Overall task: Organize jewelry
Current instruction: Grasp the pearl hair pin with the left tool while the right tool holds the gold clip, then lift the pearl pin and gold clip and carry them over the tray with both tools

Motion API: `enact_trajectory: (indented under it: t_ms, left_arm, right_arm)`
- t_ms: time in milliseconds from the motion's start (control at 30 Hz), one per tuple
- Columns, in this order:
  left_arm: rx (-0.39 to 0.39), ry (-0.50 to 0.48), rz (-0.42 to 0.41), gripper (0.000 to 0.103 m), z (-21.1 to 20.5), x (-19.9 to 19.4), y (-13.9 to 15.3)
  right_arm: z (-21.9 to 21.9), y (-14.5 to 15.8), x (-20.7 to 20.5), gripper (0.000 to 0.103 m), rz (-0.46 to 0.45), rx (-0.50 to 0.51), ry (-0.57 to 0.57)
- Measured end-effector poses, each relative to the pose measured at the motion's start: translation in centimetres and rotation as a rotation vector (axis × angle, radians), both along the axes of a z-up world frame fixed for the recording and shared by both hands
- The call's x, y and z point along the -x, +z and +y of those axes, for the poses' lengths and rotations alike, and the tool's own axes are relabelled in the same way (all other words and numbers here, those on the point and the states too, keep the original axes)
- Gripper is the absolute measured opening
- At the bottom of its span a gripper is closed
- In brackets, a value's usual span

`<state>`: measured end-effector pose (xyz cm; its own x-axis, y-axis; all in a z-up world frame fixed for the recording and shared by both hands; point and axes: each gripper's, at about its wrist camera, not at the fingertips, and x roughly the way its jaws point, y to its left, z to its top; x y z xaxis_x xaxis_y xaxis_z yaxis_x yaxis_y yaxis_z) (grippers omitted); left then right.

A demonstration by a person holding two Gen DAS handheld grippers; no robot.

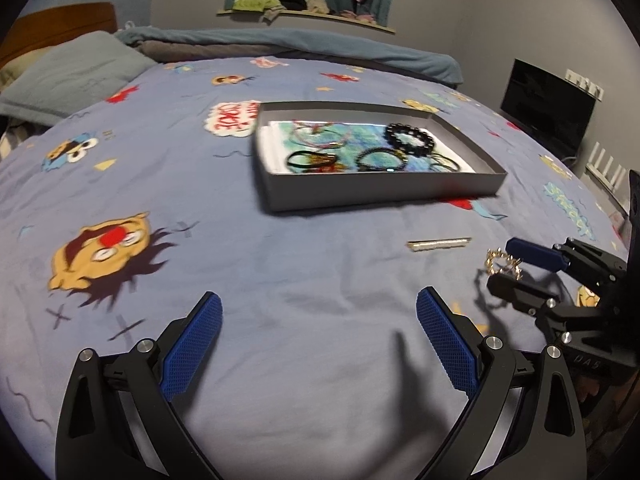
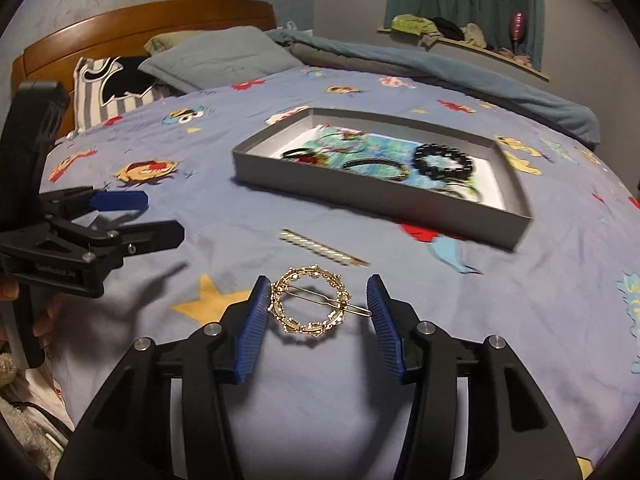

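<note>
Right wrist: hair clip (image 2: 311, 306) pin pointing right.

"GenRoboAI" on left tongs (image 2: 140, 216) body; "DAS" on right tongs (image 1: 505, 270) body.

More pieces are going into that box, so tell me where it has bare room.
Inside the grey box, the left end is barest: white lining between the left wall and the black hair ties. The middle and right are crowded by the black beaded bracelet and thin bands. On the bedsheet, open room lies between the box and the pearl barrette.
</note>
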<state>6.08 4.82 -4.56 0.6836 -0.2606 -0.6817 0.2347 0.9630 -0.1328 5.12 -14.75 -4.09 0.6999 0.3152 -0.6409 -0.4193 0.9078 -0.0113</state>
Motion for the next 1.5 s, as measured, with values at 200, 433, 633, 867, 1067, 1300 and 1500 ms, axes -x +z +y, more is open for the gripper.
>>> enact_trajectory:
  t_ms: [200, 433, 633, 867, 1067, 1300, 1500]
  left_arm:
    - [0.036, -0.051, 0.006, 0.097, -2.8, -0.9, -0.2]
    - [0.051, -0.080, 0.024, 0.095, -6.7, -2.1, -1.2]
    - [0.034, -0.089, 0.018, 0.085, -9.7, -3.2, -1.1]
    - [-0.006, -0.041, 0.034, 0.081, -11.6, -4.0, -1.5]
    - [-0.023, -0.028, 0.031, 0.070, -11.6, -4.1, -1.7]
    - [-0.005, -0.055, 0.005, 0.069, -10.8, -3.5, -0.9]
    - [-0.013, -0.082, -0.029, 0.069, -9.7, -2.6, 0.1]
  right_arm:
    - [-3.5, 1.0, 0.0, 0.050, -0.001, -0.039, -0.080]
    - [-5.9, 1.4, 0.1, 0.050, -0.002, -0.061, -0.130]
    - [-7.3, 1.5, 0.3, 0.050, -0.021, -0.038, -0.166]
    - [-9.7, 1.7, 0.3, 0.050, -0.028, -0.058, -0.218]
    - [-10.3, 1.6, 0.1, 0.050, -0.024, -0.070, -0.229]
    - [-10.3, 1.9, 0.3, 0.050, -0.031, -0.070, -0.221]
    - [-9.9, 1.4, -0.1, 0.050, -0.013, -0.067, -0.210]
